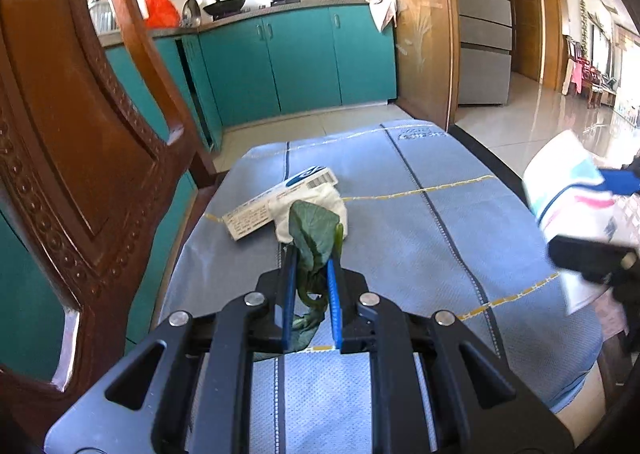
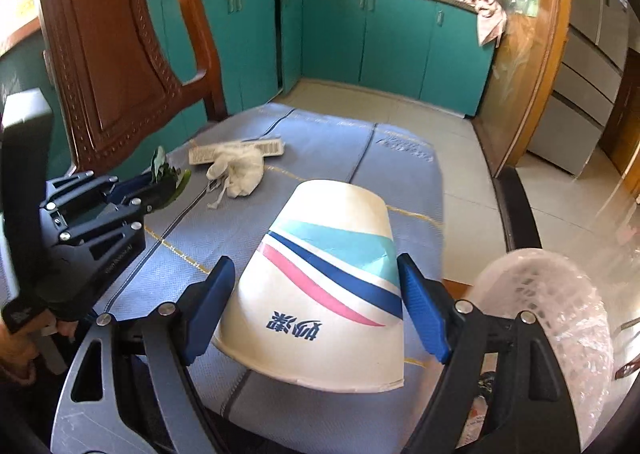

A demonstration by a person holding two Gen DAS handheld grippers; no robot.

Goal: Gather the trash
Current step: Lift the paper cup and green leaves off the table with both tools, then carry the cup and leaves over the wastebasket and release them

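My left gripper (image 1: 313, 258) is shut on a green vegetable leaf (image 1: 314, 238), held just above the blue tablecloth (image 1: 460, 222). It also shows at the left of the right wrist view (image 2: 172, 180). My right gripper (image 2: 316, 274) is shut on a white paper cup (image 2: 320, 294) with teal, blue and pink stripes, held upside down above the cloth. The cup shows at the right edge of the left wrist view (image 1: 572, 210). A flat white carton (image 1: 280, 200) and a crumpled white tissue (image 1: 320, 206) lie on the cloth beyond the leaf.
A carved wooden chair back (image 1: 80, 134) stands close on the left. Teal kitchen cabinets (image 1: 300, 58) line the far wall. A pink mesh waste basket lined with plastic (image 2: 548, 314) stands at the table's right side. The tiled floor (image 1: 540, 118) lies beyond the table's right edge.
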